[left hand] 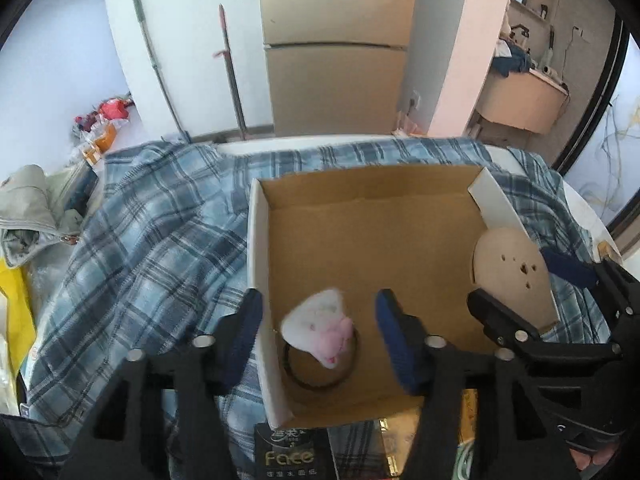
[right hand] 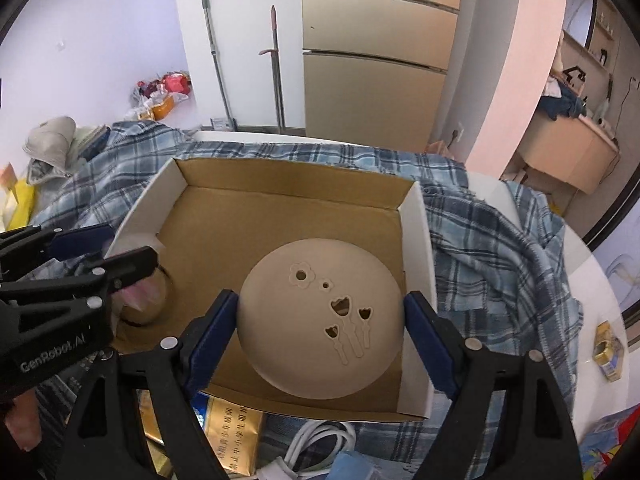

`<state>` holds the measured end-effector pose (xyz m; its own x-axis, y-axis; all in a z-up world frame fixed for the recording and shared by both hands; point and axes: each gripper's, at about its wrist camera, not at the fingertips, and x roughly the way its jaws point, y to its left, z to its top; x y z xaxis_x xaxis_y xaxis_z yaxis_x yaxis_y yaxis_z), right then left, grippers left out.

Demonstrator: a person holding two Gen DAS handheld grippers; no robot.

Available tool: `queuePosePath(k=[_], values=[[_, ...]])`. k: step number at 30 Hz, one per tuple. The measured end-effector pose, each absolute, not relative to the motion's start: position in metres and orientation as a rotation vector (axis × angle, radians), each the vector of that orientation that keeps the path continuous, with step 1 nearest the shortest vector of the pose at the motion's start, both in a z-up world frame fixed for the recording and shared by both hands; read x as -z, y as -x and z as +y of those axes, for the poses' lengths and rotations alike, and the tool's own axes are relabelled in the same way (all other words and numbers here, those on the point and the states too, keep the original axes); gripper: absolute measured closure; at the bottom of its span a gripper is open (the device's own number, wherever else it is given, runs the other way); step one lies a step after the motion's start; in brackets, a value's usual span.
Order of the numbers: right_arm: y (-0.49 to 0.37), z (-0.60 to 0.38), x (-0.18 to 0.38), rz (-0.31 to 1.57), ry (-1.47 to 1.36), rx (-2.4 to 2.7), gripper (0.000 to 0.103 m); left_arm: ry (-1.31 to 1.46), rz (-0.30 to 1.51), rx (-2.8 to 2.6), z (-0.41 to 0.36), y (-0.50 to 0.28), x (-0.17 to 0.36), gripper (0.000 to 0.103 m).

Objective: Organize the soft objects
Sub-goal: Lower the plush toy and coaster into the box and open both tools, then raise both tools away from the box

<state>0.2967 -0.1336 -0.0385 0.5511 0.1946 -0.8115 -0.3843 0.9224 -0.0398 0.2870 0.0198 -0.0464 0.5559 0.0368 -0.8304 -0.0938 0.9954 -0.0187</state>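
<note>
Right wrist: beige disc (right hand: 320,316) fills tool (right hand: 320,332), beside box wall (right hand: 416,240).

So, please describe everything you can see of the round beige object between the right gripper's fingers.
The round beige object is a smooth matte dome with flower- and tulip-shaped cutouts on top. It looks soft, perhaps silicone. It sits at the near right of the cardboard box, by the white wall. The right gripper has a blue pad against each side, apparently gripping it. Whether it rests on the floor is unclear.
</note>
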Motion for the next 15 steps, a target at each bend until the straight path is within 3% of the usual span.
queuePosePath(k=[1,3,8,15], values=[[-0.296,-0.134,0.038,0.923,0.232,-0.336,0.020,0.063,0.967,-0.079,0.021,-0.287,0.044,0.027],[-0.297,-0.134,0.037,0.914,0.241,-0.318,0.020,0.071,0.945,-0.080,0.024,-0.285,0.040,0.021],[-0.293,-0.137,0.024,0.875,0.223,-0.327,0.011,0.092,0.919,-0.085,0.029,-0.282,0.030,0.021],[-0.285,-0.151,-0.007,0.795,0.181,-0.298,0.011,0.088,0.822,-0.104,0.031,-0.264,-0.002,0.021]])
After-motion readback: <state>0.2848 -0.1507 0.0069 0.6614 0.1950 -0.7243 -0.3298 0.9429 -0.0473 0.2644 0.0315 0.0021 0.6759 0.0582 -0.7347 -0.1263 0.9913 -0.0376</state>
